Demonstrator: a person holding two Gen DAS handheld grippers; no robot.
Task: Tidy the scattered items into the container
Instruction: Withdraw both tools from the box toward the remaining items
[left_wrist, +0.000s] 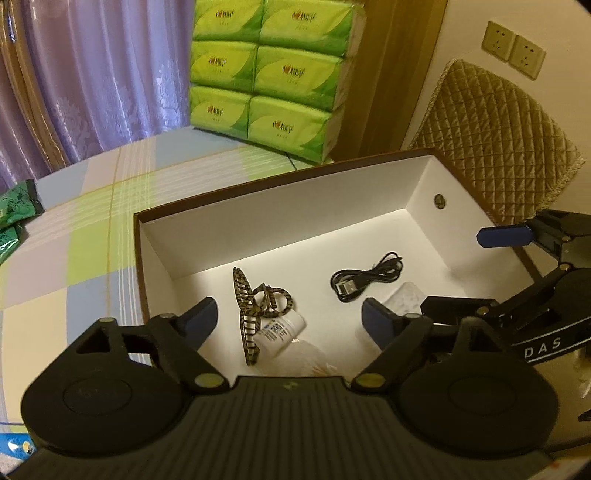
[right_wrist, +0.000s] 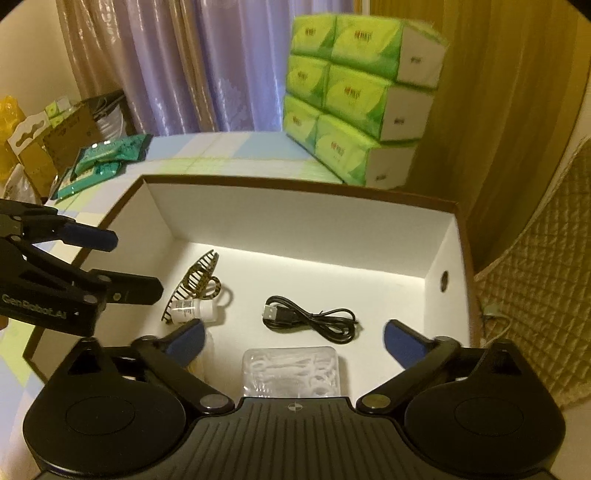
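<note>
A brown-rimmed box (left_wrist: 295, 210) with a white inside stands on the checked tablecloth. On its floor lie a striped hair claw (left_wrist: 255, 306), a small white bottle (left_wrist: 282, 330) touching the claw, a coiled black USB cable (left_wrist: 365, 282) and a clear case of floss picks (left_wrist: 404, 299). My left gripper (left_wrist: 290, 321) hovers open over the claw and bottle, holding nothing. The right wrist view shows the same box (right_wrist: 295, 221), claw (right_wrist: 195, 280), bottle (right_wrist: 194, 310), cable (right_wrist: 310, 317) and floss case (right_wrist: 291, 369). My right gripper (right_wrist: 295, 343) is open above the floss case, also holding nothing.
A stack of green tissue packs (right_wrist: 354, 96) stands behind the box. Green packets (right_wrist: 103, 158) lie on the table's far left, with cardboard boxes (right_wrist: 48, 144) beyond. A quilted chair back (left_wrist: 495, 136) rises to the right of the box, and purple curtains (left_wrist: 92, 74) hang behind the table.
</note>
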